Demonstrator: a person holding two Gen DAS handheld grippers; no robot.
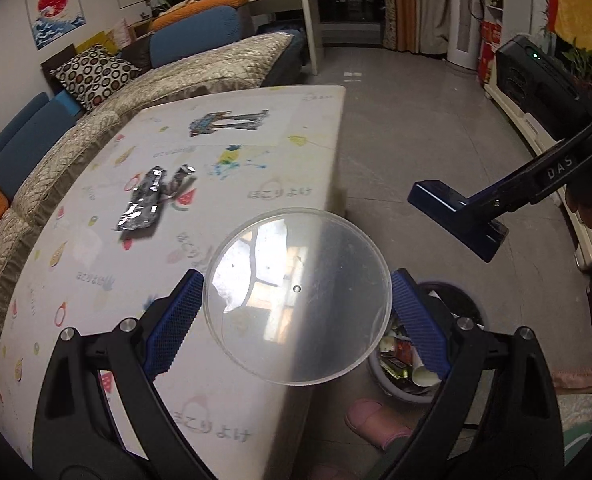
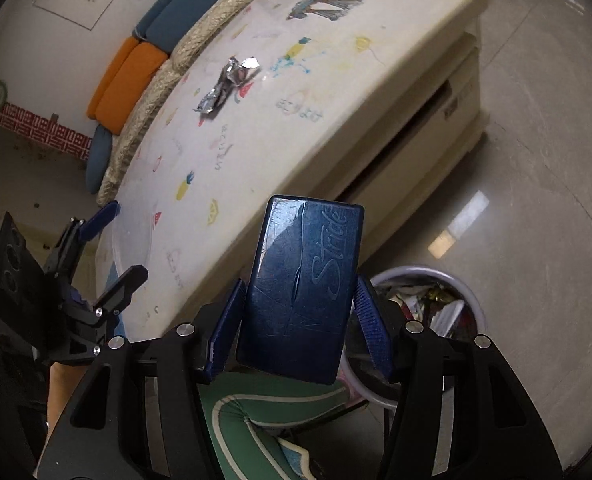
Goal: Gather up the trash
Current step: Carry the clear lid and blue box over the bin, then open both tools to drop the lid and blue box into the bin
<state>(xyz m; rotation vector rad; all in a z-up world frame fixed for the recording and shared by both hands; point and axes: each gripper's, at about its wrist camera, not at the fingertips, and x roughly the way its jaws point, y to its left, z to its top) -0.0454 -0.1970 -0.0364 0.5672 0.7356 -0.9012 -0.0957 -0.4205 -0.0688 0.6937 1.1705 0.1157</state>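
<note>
Left gripper (image 1: 298,304) clamps a clear round plastic lid (image 1: 298,296) at frame centre, above the table's (image 1: 256,400) near edge. Right gripper (image 2: 296,312) grips a dark blue, scuffed "Stride" gum pack (image 2: 302,288), centre frame. Crumpled silver foil wrapper (image 1: 146,200) lies on the patterned tabletop, left of centre. Trash bin (image 2: 470,296), lower right, holds mixed wrappers; grippers and gum pack hide much of it.

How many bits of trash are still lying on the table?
1: a crumpled foil wrapper near the middle of the table. The grippers hold two more pieces; the held lid may hide something.
</note>
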